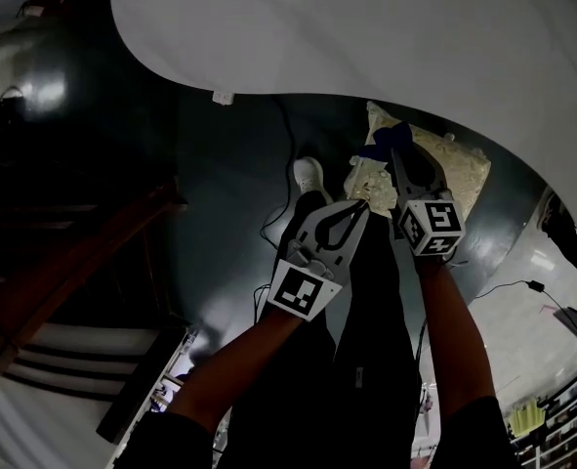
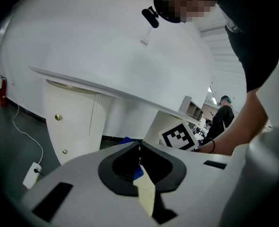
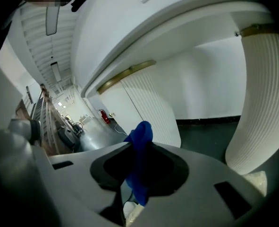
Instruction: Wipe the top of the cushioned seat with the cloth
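The blue cloth (image 3: pixel 140 169) sits squarely between the fingers of the right gripper (image 3: pixel 139 145), which are clamped on it. One bunched end pokes out past the tips, and the rest hangs back through the dark opening behind them. In the head view that gripper (image 1: pixel 393 154) is right of centre, with the cloth (image 1: pixel 378 148) as a small dark-blue tuft at its tip, over the near left edge of the cushioned seat (image 1: pixel 459 169). The left gripper (image 1: pixel 361 206) lies just below and to the left, its tips at the seat's edge. In its own view the fingers of the left gripper (image 2: pixel 139 148) are closed together with nothing seen gripped. A scrap of the cloth (image 2: pixel 137 173) shows through the opening behind them.

The cloth is a saturated blue, soft and crumpled into folds. The seat is pale cream with a nubbly, tufted surface and a rounded outline. A strip of it (image 2: pixel 146 193) shows in the lower middle of the left gripper view.

Across the top of the head view spreads a smooth white table (image 1: pixel 366 27) with a curved edge. The right gripper view shows a fluted white leg (image 3: pixel 148 108) under it, topped by a brass-coloured band (image 3: pixel 125 74). The floor (image 1: pixel 220 164) is dark and glossy.
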